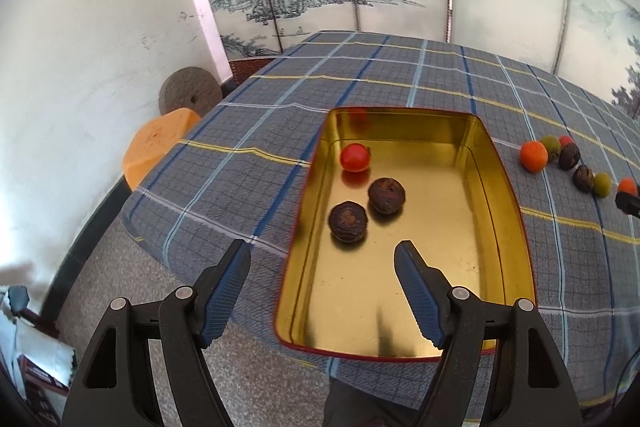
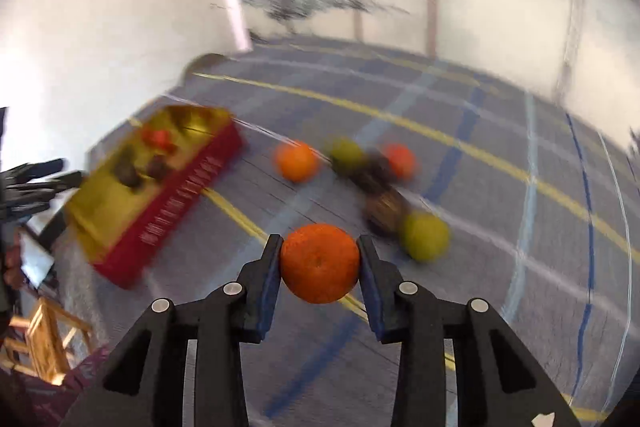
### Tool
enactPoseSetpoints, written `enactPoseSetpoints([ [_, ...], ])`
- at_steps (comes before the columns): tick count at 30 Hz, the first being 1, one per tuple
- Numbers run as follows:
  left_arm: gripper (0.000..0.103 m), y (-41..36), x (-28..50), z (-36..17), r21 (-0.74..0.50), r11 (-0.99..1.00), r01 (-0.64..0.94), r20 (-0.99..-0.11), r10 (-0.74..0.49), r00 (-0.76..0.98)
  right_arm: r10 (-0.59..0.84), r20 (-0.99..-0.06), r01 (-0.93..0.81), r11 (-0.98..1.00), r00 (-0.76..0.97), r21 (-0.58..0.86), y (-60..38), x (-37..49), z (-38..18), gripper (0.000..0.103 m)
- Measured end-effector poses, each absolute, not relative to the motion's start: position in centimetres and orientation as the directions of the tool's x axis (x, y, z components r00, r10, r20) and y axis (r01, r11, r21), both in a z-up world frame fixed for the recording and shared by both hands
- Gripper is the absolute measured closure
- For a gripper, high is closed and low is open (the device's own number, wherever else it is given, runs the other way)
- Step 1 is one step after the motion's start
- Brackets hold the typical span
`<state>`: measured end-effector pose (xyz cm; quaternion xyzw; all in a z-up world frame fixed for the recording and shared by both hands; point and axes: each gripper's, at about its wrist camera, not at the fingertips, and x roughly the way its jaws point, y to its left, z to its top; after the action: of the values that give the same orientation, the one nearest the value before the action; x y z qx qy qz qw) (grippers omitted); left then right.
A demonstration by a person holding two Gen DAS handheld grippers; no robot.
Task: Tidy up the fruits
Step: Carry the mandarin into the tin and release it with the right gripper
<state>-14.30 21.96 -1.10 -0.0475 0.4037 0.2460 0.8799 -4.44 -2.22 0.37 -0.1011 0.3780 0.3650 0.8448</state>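
While my right tongs (image 2: 319, 259) gripped an orange (image 2: 319, 263) and my left tongs (image 1: 322, 253) gaped wide, three fruits lay in the tin (image 1: 516, 227) ahead, several loose (image 2: 424, 235) beyond.

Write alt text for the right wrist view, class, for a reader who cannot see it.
The right gripper clamps an orange fruit above a plaid tablecloth. Behind it, blurred, lie more loose fruits and a red tin already holding some.

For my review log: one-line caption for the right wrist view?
Right gripper clamps an orange fruit above the plaid tablecloth; gold tin at left.
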Motion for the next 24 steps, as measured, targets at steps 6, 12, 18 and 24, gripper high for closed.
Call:
enactPoseSetpoints([
  [6,0.023,22.8,-15.7,-0.4,0.138,0.852,-0.506,-0.714,0.44,0.545,0.65,-0.68,-0.83,0.548,0.341,0.107,5.6,-7.6,4.1,0.067],
  [12,0.019,23.9,-17.3,0.1,0.16,0.829,-0.536,-0.691,0.482,0.539,0.667,-0.719,-0.884,0.437,0.196,0.164,13.2,-9.2,2.3,0.067],
  [18,0.015,24.6,-18.5,0.0,0.19,0.81,-0.555,-0.677,0.518,0.523,0.634,-0.769,-0.892,0.39,0.082,0.227,18.5,-10.3,-0.6,0.067],
  [24,0.014,24.7,-19.0,-0.4,0.215,0.802,-0.557,-0.669,0.536,0.515,0.575,-0.817,-0.894,0.388,0.046,0.223,21.9,-11.1,-2.5,0.067],
])
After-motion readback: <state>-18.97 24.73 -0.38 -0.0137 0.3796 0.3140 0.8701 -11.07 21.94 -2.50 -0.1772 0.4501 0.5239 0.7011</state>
